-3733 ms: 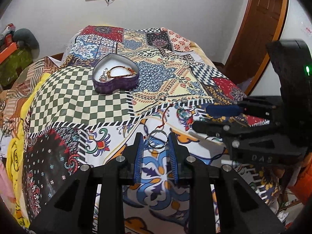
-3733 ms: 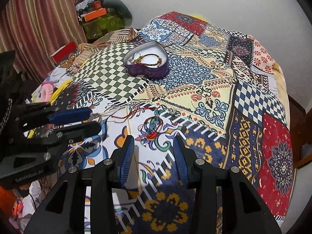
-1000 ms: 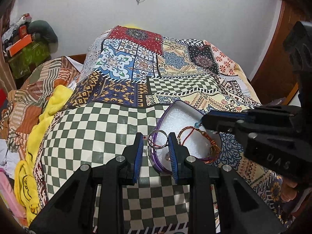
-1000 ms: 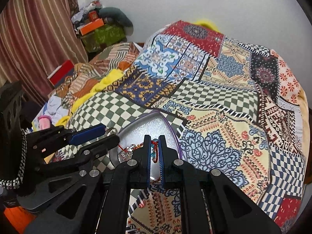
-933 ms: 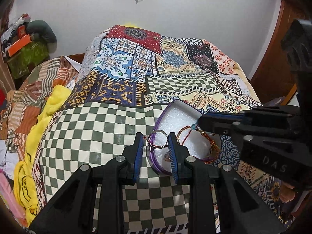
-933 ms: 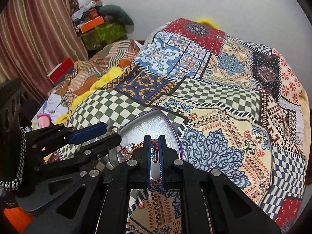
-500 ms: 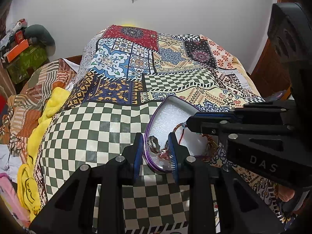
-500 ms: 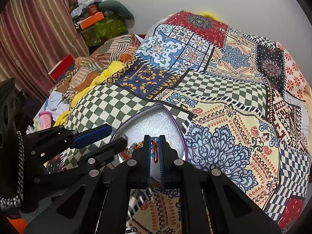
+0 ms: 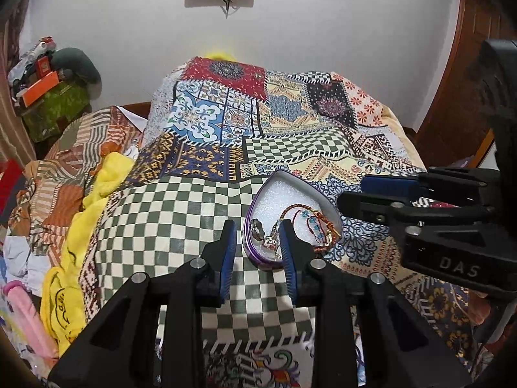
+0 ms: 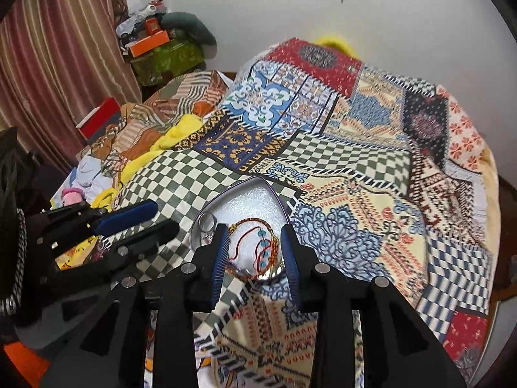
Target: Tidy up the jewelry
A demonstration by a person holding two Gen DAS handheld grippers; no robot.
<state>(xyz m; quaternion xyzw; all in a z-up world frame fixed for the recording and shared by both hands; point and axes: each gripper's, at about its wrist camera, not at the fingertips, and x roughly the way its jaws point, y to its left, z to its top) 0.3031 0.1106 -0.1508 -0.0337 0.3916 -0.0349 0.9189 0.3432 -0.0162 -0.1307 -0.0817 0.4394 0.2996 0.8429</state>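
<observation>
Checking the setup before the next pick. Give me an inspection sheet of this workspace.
Surface: patchwork quilt over a bed.
Job's things: heart box open on the quilt, holding a ring and bracelets.
Clutter: yellow cloth, clothes, red box.
Grippers: left gripper open, empty; right gripper open, empty; both at the box.
Cables: wire under the wall frame.
Surroundings: white wall, curtain, wooden door.
</observation>
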